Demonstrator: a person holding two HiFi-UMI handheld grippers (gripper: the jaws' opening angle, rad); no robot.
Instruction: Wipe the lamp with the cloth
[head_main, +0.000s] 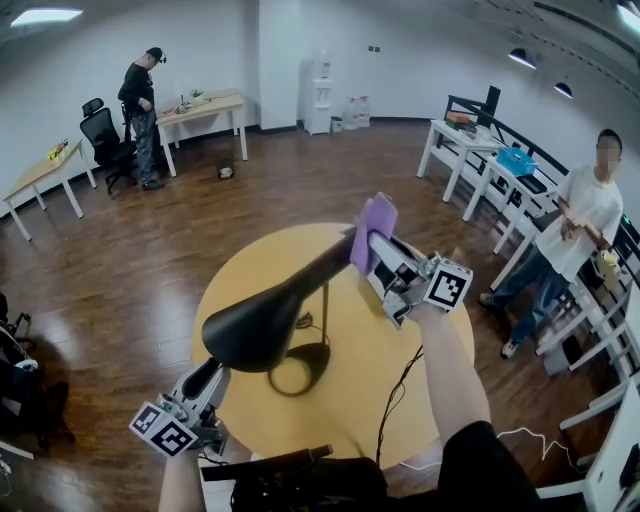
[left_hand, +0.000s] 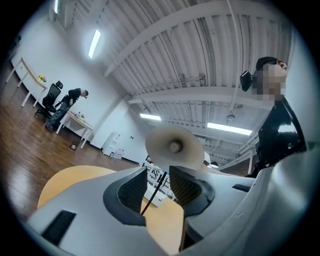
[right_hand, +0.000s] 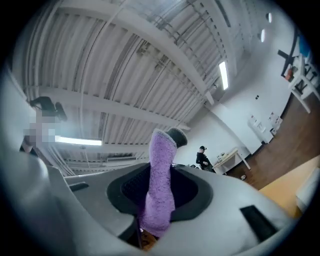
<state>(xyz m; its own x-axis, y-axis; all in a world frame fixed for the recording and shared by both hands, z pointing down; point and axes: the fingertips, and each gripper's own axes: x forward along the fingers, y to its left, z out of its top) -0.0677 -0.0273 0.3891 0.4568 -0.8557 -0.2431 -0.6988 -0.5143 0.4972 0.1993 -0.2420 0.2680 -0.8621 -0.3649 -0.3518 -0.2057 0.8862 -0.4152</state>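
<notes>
A black desk lamp stands on the round yellow table (head_main: 440, 370); its cone shade (head_main: 255, 325) hangs low at the front and its slanted arm (head_main: 325, 262) rises to the right. My right gripper (head_main: 378, 258) is shut on a purple cloth (head_main: 373, 228), (right_hand: 159, 185), which lies against the upper end of the arm. My left gripper (head_main: 205, 375) sits just under the shade at the lower left, jaws apart with nothing pressed between them. In the left gripper view the shade's pale inside (left_hand: 174, 146) shows above the jaws and the thin stem (left_hand: 156, 190) shows through the gap.
The lamp's ring base (head_main: 300, 372) and a black cable (head_main: 398, 390) lie on the table, and a dark bag (head_main: 300, 478) sits at its near edge. One person (head_main: 575, 230) stands at the right by white shelving (head_main: 480, 150); another (head_main: 140, 110) stands by desks at the back left.
</notes>
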